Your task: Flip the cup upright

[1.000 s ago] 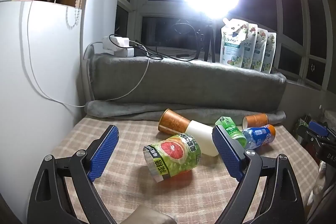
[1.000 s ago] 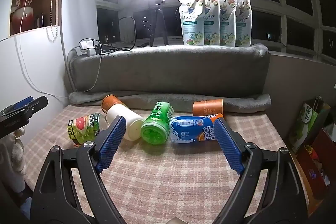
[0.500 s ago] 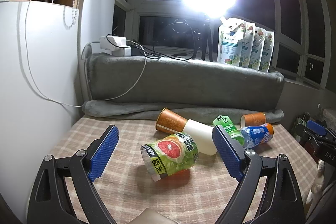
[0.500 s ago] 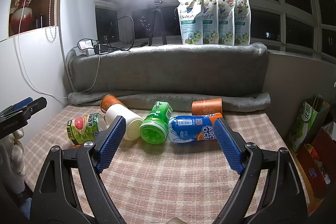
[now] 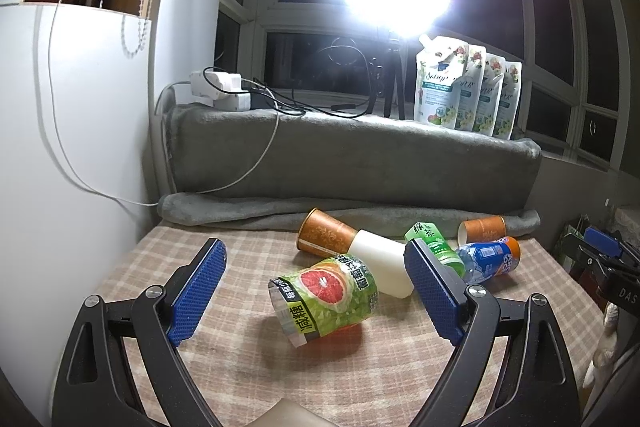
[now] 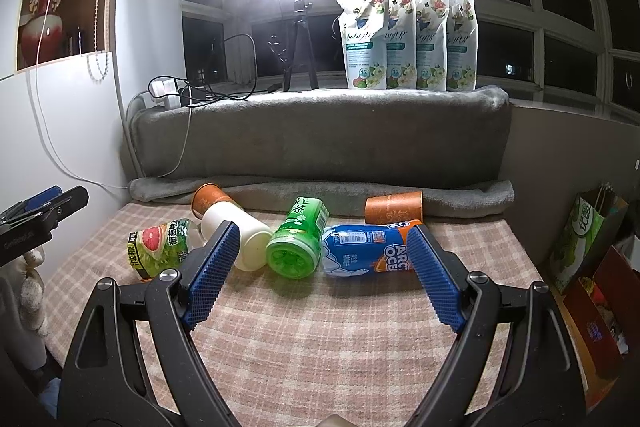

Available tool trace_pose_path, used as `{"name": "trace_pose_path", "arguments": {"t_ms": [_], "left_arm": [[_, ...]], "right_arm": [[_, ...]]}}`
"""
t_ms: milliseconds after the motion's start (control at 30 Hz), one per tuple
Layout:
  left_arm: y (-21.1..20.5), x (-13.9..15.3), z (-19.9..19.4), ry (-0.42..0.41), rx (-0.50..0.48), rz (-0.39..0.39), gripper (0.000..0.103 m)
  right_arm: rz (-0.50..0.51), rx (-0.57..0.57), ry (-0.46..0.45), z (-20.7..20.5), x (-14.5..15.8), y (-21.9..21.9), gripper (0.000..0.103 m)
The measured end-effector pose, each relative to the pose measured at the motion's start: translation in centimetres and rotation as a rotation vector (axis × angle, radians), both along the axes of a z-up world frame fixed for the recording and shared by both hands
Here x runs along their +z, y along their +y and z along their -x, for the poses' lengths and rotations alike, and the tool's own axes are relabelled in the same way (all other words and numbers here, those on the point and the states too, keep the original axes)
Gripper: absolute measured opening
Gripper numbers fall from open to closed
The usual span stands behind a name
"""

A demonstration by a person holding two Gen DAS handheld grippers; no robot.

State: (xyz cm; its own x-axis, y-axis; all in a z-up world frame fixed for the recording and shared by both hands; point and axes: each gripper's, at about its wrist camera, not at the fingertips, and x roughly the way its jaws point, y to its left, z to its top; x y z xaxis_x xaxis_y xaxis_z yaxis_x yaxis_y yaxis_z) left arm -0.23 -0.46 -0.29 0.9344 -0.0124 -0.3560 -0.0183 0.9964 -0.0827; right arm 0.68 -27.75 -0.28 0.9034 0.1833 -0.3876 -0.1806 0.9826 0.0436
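Note:
Several cups lie on their sides on the checked tablecloth (image 6: 320, 339). A grapefruit-label cup (image 5: 326, 293) lies between and just beyond my open left gripper's (image 5: 316, 291) blue pads; it also shows in the right wrist view (image 6: 160, 247). Behind it lie an orange paper cup (image 5: 324, 237) nested with a white cup (image 5: 382, 265). A green tea cup (image 6: 298, 241) and a blue Arctic Ocean cup (image 6: 368, 249) lie just beyond my open right gripper (image 6: 320, 275). Another orange cup (image 6: 394, 209) lies at the back.
A grey blanket-covered ledge (image 6: 320, 139) rises behind the table, carrying a ring light tripod (image 6: 298, 39), power strips with cables (image 5: 220, 89) and several detergent pouches (image 6: 404, 39). A white cabinet (image 5: 60, 167) stands on the left. Bags and boxes (image 6: 588, 239) sit off the table's right edge.
The left gripper has shifted slightly, so the grapefruit cup sits a little lower and nearer between its pads. The right view is almost unchanged. Both grippers stay open.

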Motion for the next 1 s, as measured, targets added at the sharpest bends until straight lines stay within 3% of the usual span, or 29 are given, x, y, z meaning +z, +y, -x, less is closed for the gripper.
{"name": "trace_pose_path", "arguments": {"t_ms": [1000], "left_arm": [[-0.18, 0.07, 0.13, 0.000, -0.001, 0.003, 0.091]], "right_arm": [[0.001, 0.001, 0.003, 0.03, -0.04, 0.19, 0.088]]}}
